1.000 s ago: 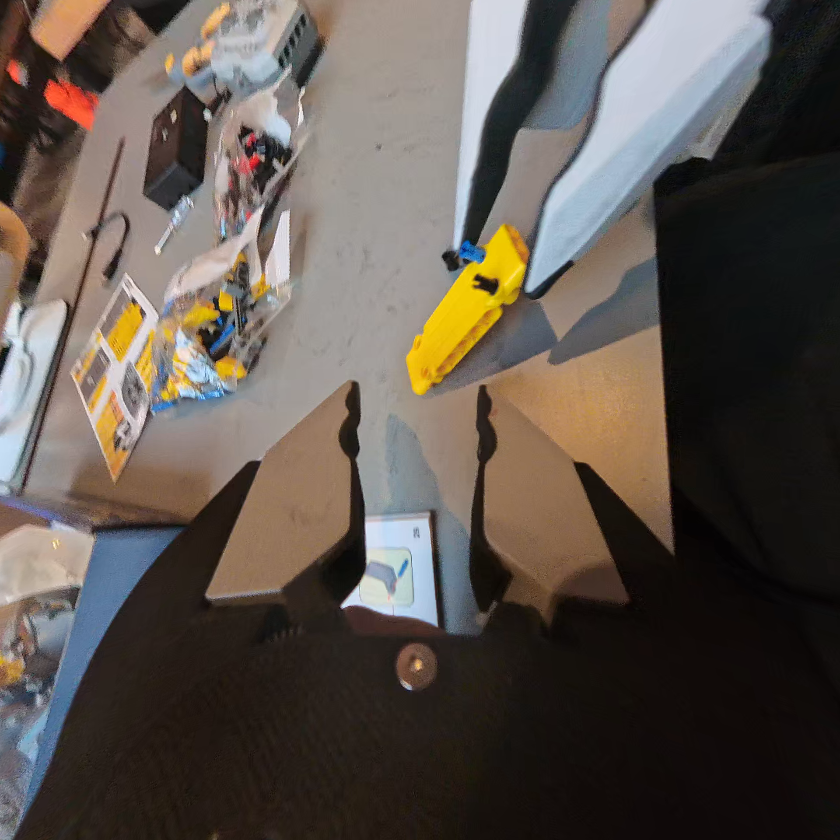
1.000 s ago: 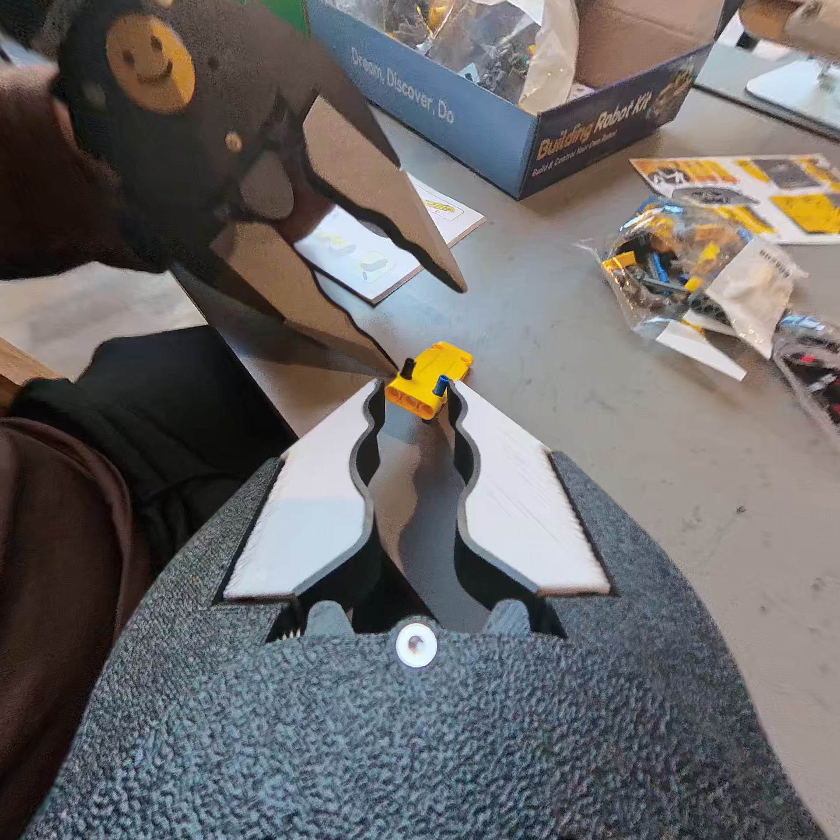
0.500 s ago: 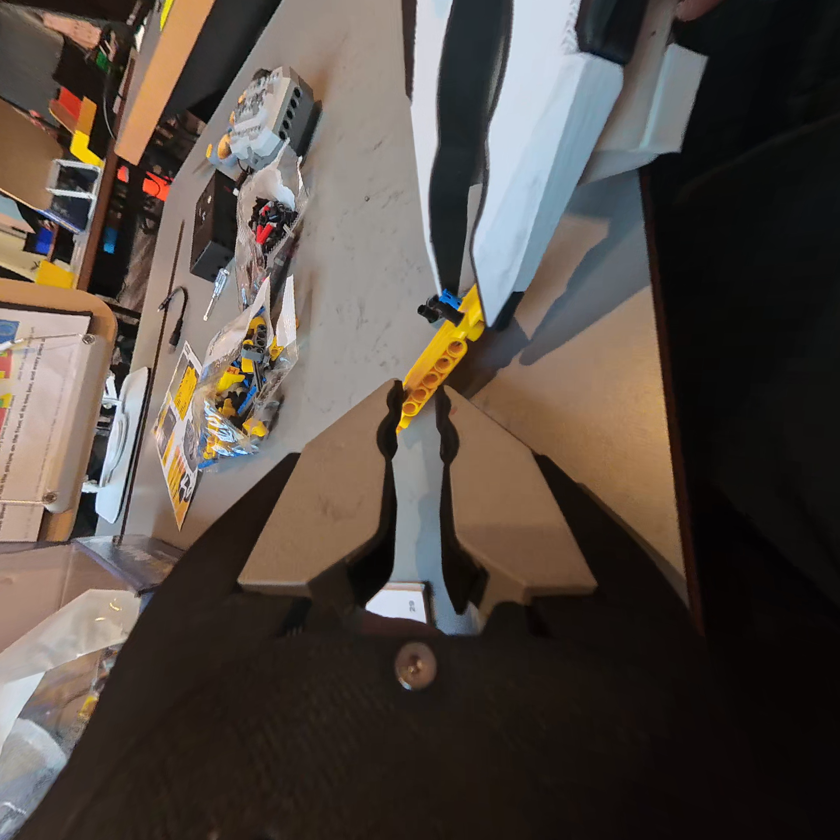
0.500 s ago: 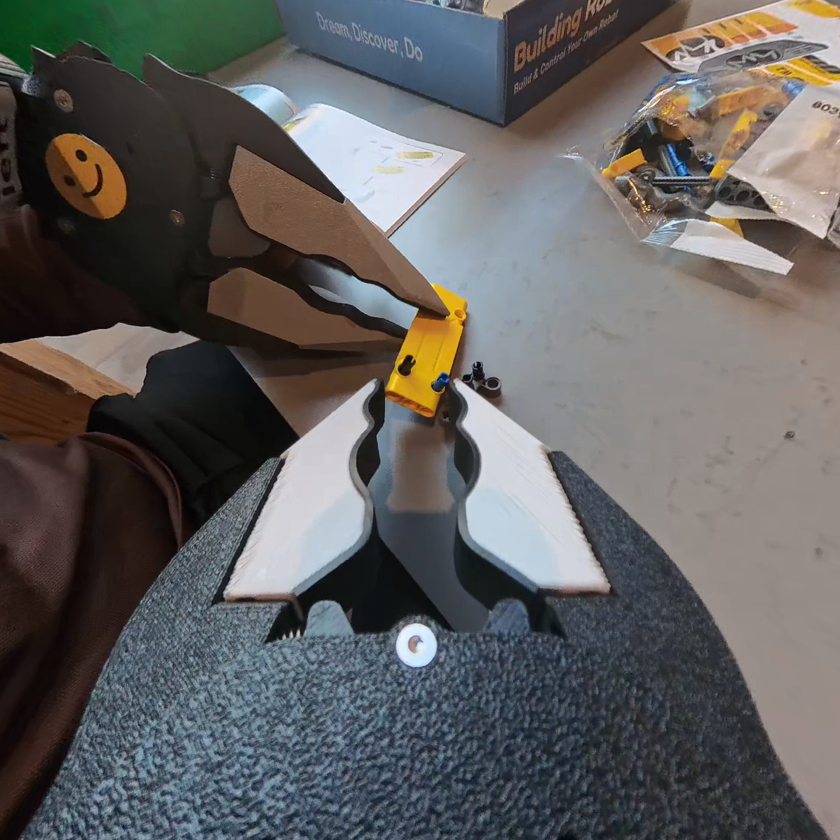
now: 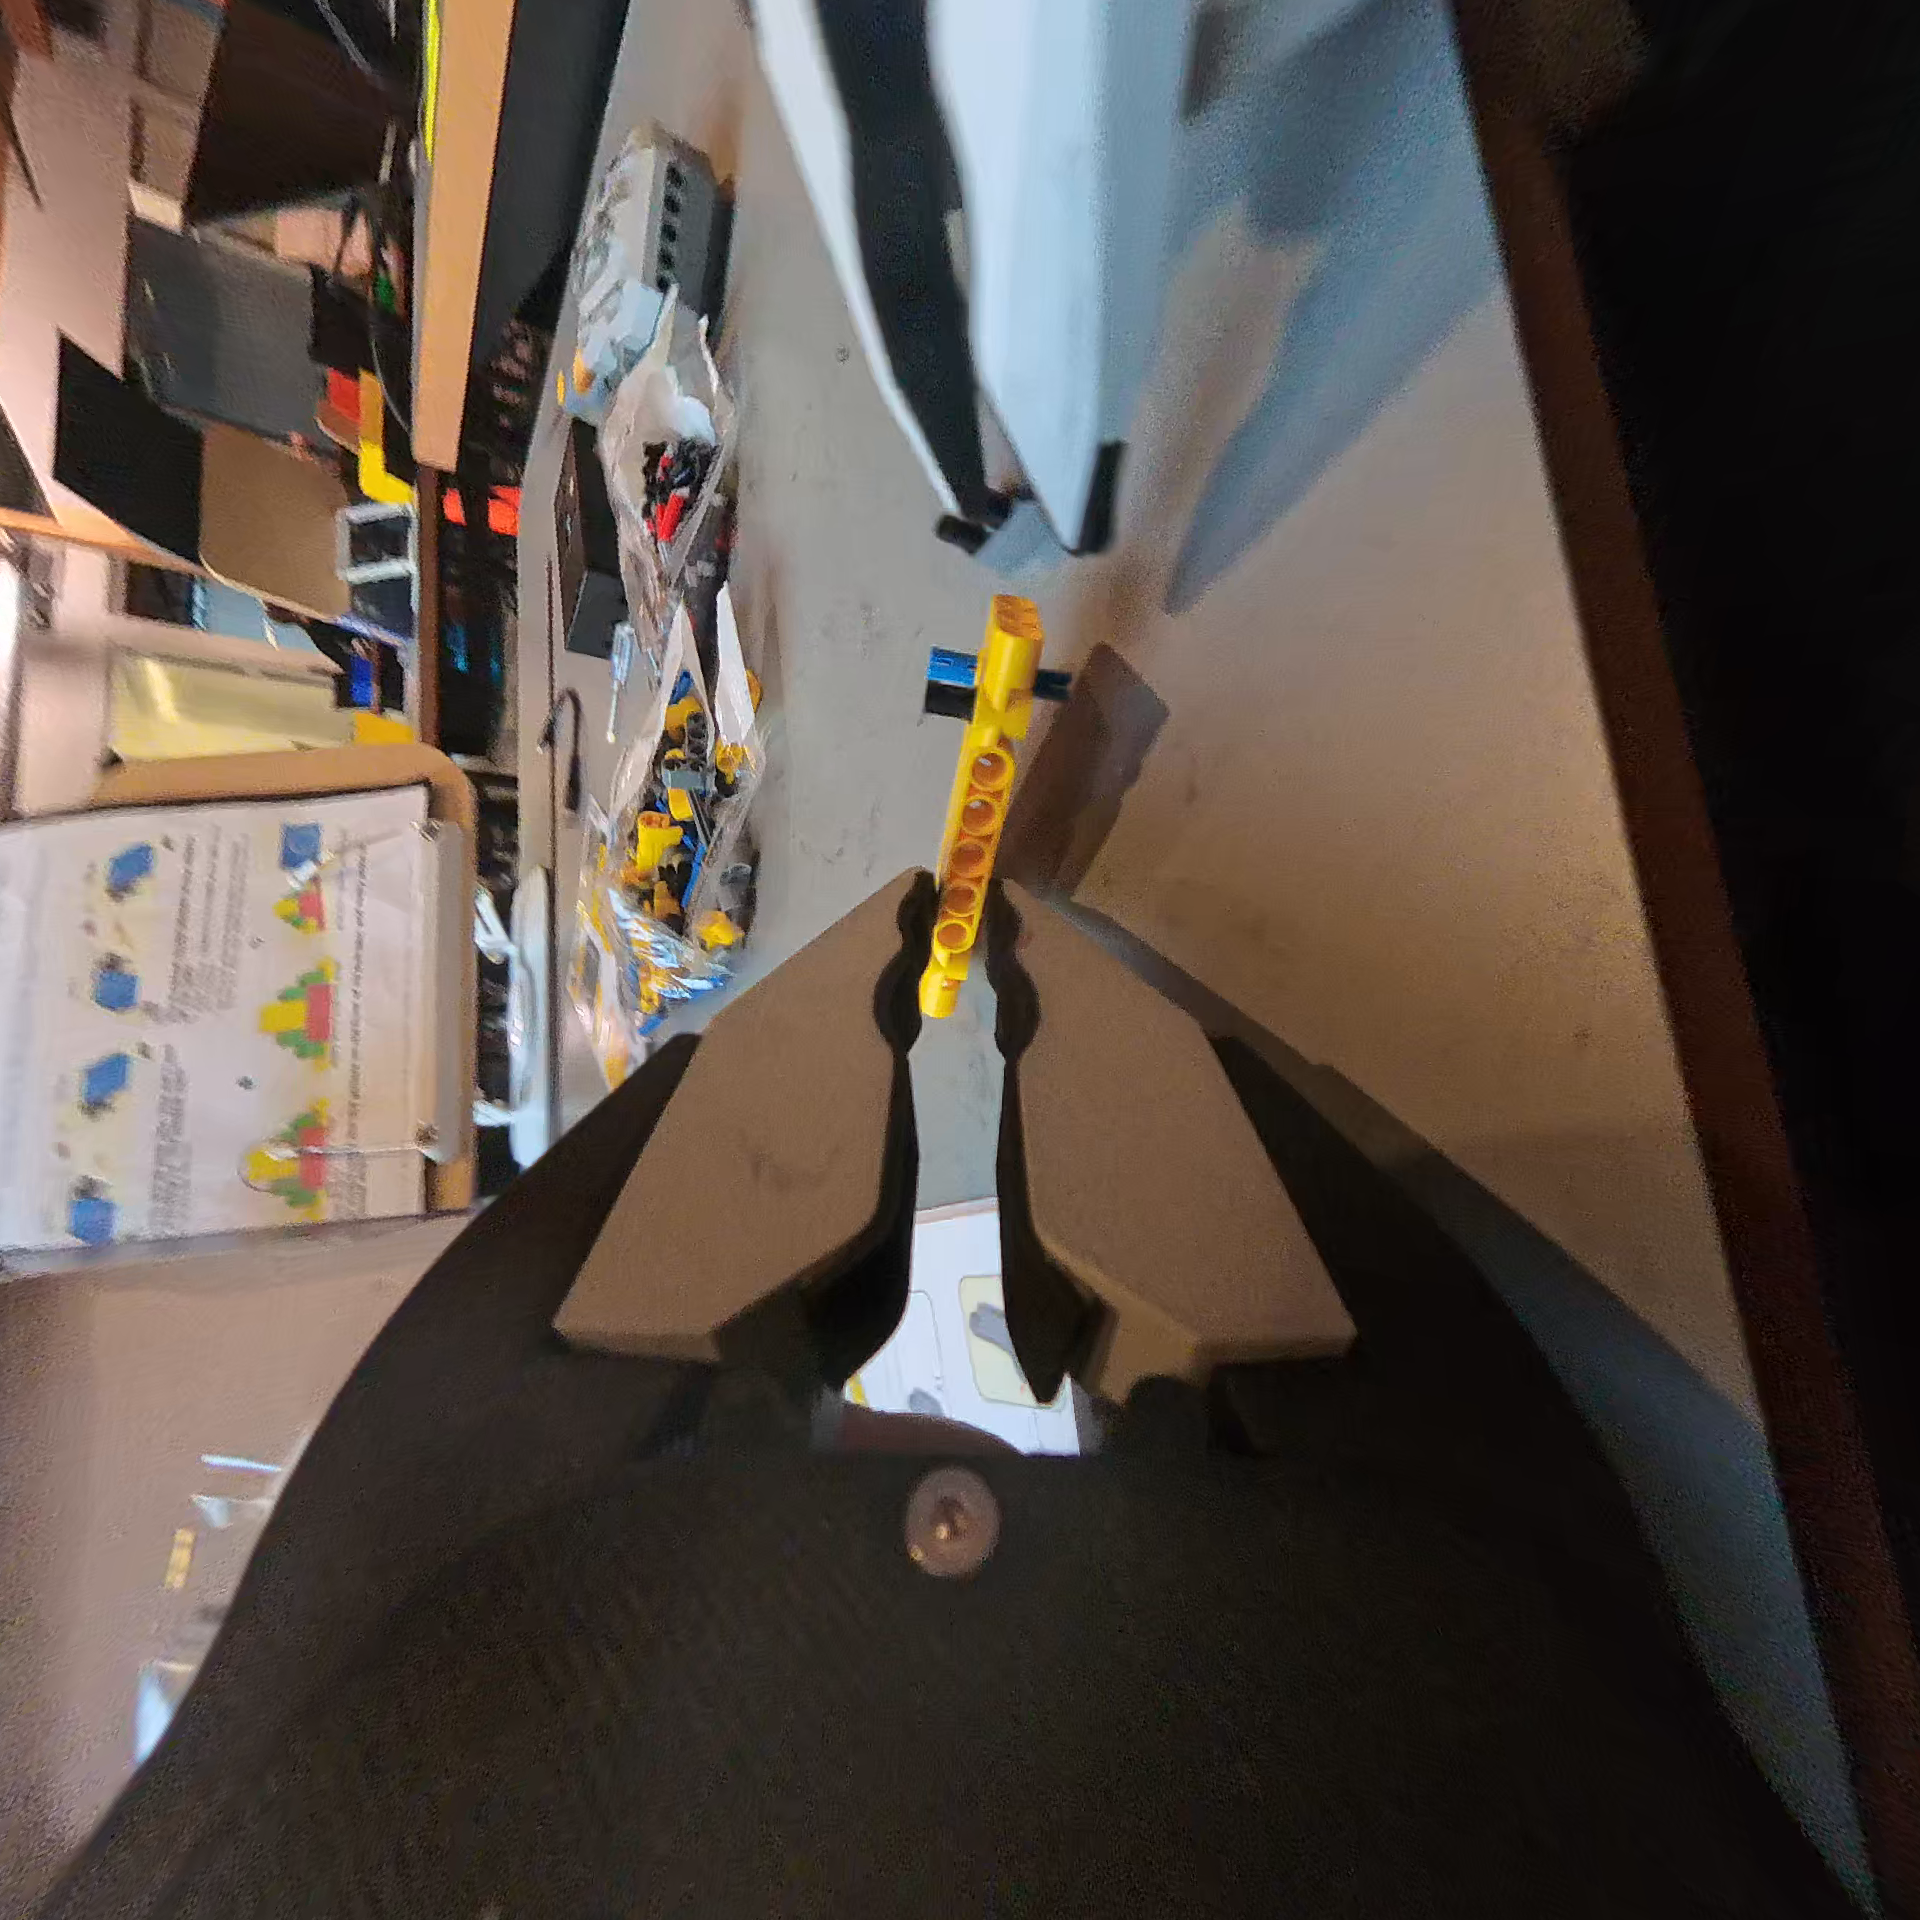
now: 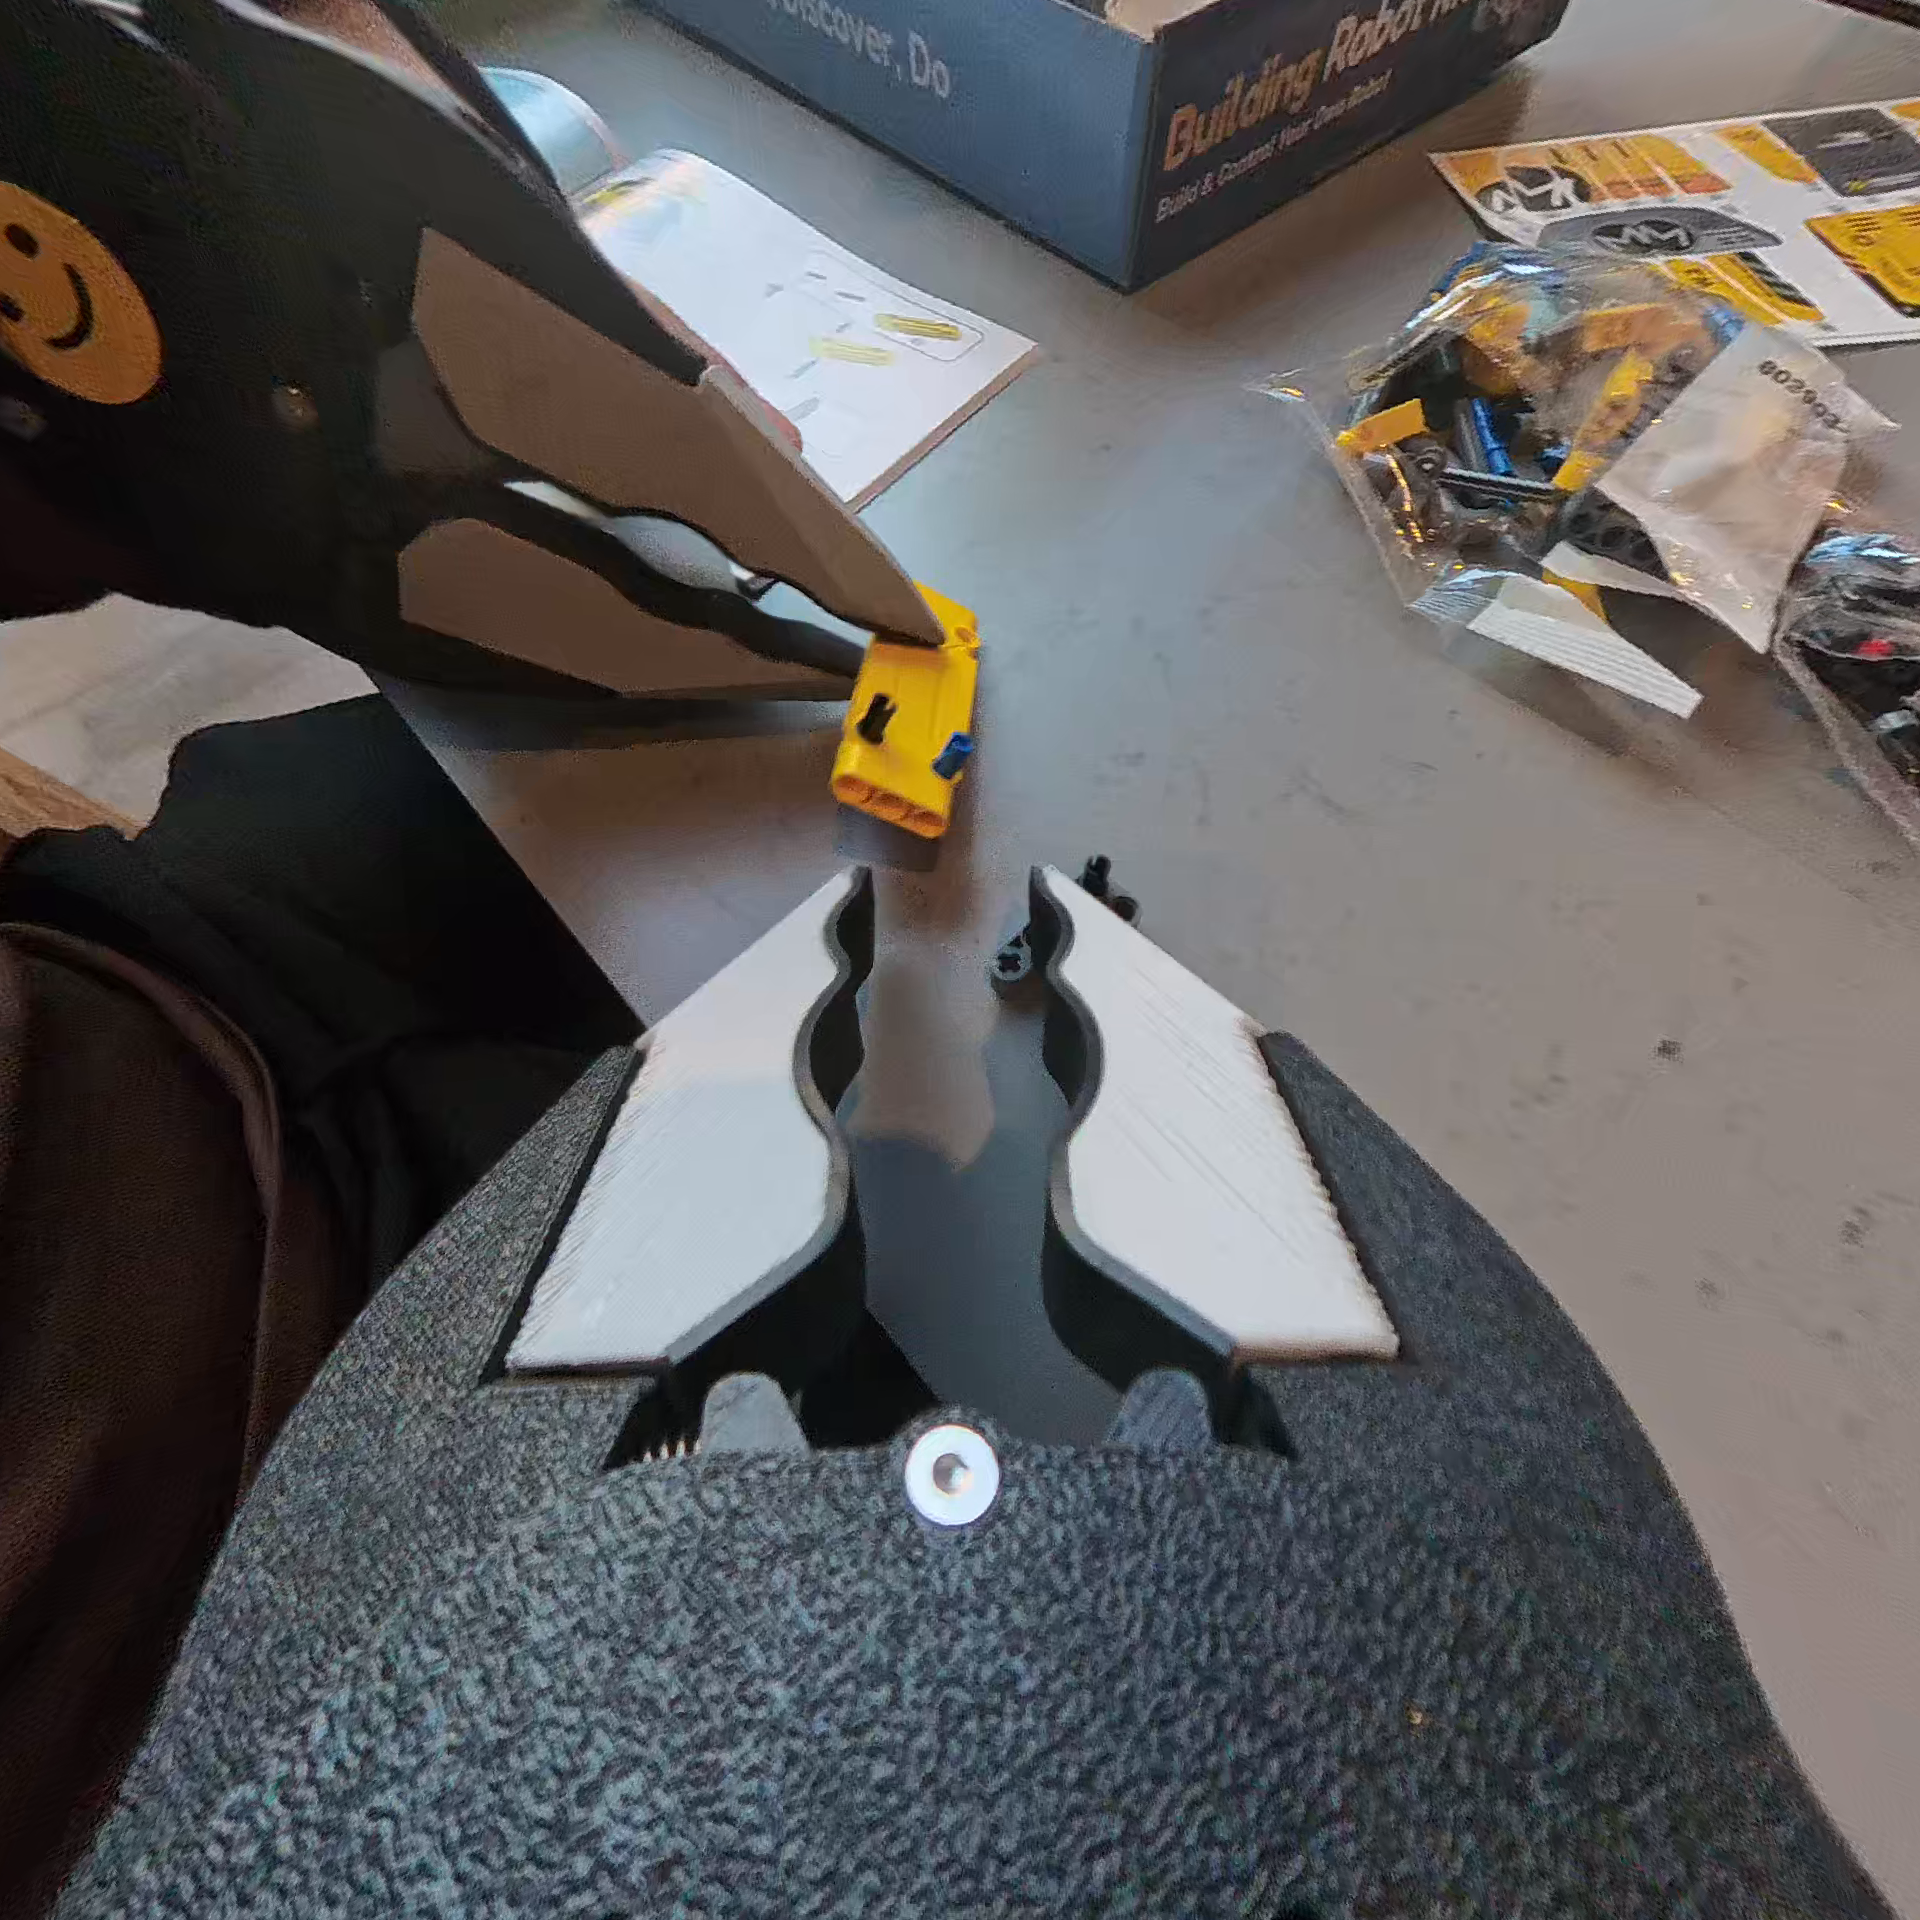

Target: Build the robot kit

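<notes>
A yellow building beam (image 5: 977,821) with a row of holes carries a blue pin (image 5: 951,665) and a black pin. My left gripper (image 5: 961,894) is shut on its near end and holds it just above the grey table (image 6: 1299,831). In the right wrist view the beam (image 6: 914,727) sits in the left gripper (image 6: 899,649), which comes in from the left. My right gripper (image 6: 951,883) is open and empty, a short way back from the beam. Two small black pins (image 6: 1013,961) lie on the table by its right fingertip.
A blue cardboard box (image 6: 1091,135) stands at the back with an open booklet (image 6: 831,343) beside it. Clear bags of parts (image 6: 1558,457) and a printed leaflet (image 6: 1714,197) lie to the right. The table edge and a person's dark sleeve (image 6: 312,935) are at the left. There is about 6 centimeters between the tips of the two grippers.
My left gripper closed on the yellow beam. My right gripper, which had the beam at its fingertips, has let go and drawn back from it.
</notes>
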Available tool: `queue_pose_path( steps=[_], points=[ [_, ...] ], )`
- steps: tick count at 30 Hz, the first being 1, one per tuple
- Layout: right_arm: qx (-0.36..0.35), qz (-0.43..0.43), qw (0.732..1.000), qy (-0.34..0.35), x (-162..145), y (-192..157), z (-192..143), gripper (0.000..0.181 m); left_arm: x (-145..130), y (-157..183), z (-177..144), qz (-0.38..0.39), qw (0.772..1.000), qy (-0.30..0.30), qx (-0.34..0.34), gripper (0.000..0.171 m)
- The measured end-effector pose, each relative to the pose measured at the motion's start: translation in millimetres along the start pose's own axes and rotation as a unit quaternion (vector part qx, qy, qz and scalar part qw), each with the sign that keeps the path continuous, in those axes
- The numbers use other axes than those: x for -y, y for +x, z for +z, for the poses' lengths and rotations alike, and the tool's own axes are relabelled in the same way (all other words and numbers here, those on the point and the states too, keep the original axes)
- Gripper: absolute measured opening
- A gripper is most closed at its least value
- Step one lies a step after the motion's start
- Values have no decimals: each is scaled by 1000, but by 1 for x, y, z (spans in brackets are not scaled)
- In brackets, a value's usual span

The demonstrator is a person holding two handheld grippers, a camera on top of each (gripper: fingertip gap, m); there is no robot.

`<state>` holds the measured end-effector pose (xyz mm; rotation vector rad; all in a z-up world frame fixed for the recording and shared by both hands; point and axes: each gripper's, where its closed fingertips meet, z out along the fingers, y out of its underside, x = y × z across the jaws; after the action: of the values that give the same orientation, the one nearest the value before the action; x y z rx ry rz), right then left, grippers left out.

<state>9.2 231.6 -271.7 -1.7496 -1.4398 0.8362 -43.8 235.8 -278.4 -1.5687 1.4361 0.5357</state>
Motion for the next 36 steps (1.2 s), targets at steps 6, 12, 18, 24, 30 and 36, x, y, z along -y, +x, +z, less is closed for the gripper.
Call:
queue_pose_path(
  steps=[6, 12, 18, 24, 30, 36],
  points=[
    [-41, -18, 999, -6, -1, 15, -9, 29, -4, 1, -1, 66, 998, -3, 24, 6],
    [-83, -15, 996, -20, -4, 28, -15, 23, -7, 0, 0, 67, 997, -14, 28, 6],
    [-68, -7, 995, -68, -19, 27, -3, 17, -14, 0, -6, 60, 998, -31, 4, 6],
    [39, -185, 977, -101, -14, 18, 5, 8, -20, 6, -20, 61, 996, -43, -44, 6],
    [223, -254, 935, -109, -16, 2, 4, 9, -21, 14, -36, 51, 990, -62, -114, 6],
    [222, -239, 936, -131, -11, 7, 0, 30, -9, 18, -39, 25, 983, -48, -176, 5]
  ],
)
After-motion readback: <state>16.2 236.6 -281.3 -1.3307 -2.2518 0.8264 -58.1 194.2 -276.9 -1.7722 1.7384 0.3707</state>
